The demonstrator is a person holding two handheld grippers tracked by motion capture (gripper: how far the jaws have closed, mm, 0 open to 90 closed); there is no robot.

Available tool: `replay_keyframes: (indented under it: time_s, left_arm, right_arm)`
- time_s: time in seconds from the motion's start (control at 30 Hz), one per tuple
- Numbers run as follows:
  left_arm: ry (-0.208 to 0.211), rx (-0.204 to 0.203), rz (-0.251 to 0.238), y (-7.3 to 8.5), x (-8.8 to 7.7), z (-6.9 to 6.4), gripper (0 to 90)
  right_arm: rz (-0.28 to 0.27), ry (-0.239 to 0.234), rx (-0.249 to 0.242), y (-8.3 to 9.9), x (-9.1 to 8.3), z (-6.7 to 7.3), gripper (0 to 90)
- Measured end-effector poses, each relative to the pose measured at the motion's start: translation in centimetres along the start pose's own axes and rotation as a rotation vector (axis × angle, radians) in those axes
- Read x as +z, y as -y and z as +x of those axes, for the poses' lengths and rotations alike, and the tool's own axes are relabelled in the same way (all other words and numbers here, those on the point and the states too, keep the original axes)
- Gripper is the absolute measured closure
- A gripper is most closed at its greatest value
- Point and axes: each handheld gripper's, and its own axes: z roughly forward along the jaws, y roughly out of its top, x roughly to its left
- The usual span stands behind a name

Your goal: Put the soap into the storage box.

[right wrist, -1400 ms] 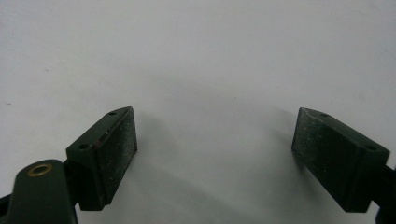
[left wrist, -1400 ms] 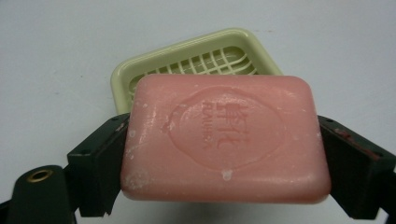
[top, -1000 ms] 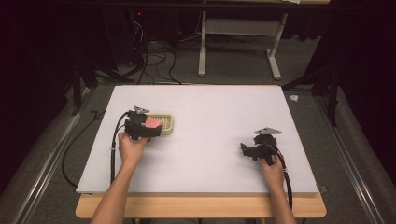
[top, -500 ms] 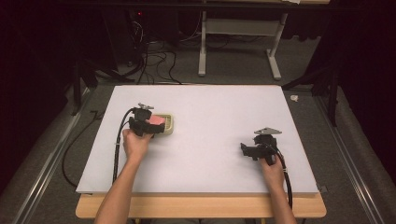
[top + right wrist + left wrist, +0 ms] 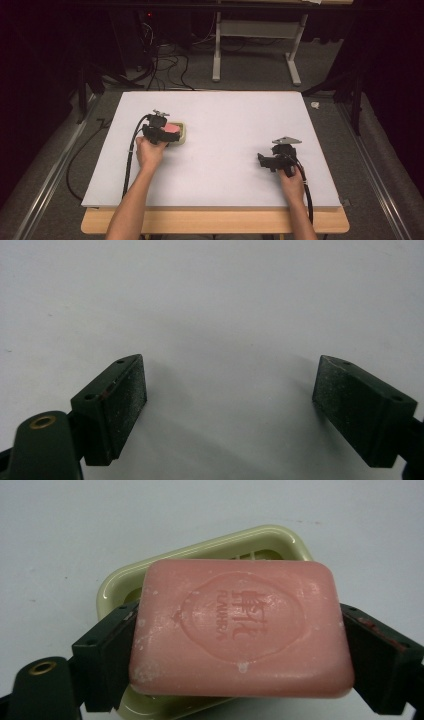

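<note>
A white sheet (image 5: 225, 120) covered the wooden worktop (image 5: 215, 222). Beyond it lay grey carpet (image 5: 260, 70), tangled black cables (image 5: 160, 65), and a white desk frame (image 5: 255, 45) in dim light.

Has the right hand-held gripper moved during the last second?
No. The right hand-held gripper stays at the same spot near the table's right front edge, jaws open.
</note>
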Motion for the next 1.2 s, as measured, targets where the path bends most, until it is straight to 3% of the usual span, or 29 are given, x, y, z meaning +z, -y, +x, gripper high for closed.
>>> replay_keyframes:
  time_s: [0.13, 0.23, 0.57, 0.87, 1.2]
  left_arm:
    - [0.001, -0.012, 0.002, 0.00, 0.16, 0.20, 13.7]
    - [0.031, -0.033, 0.005, 0.00, 0.30, 0.42, 13.6]
    - [0.037, -0.059, 0.010, 0.00, 0.64, 0.80, 13.6]
    - [0.000, -0.045, 0.004, -0.03, 0.65, 0.72, 13.5]
    - [0.006, -0.044, -0.025, -0.07, 0.02, 0.99, 9.4]
  right_arm:
    - [0.000, 0.000, 0.000, 0.00, 0.00, 0.00, 14.6]
    - [0.000, 0.000, 0.000, 0.00, 0.00, 0.00, 14.6]
    - [0.000, 0.000, 0.000, 0.00, 0.00, 0.01, 14.6]
    - [0.000, 0.000, 0.000, 0.00, 0.00, 0.01, 14.6]
    - [0.000, 0.000, 0.000, 0.00, 0.00, 0.01, 14.6]
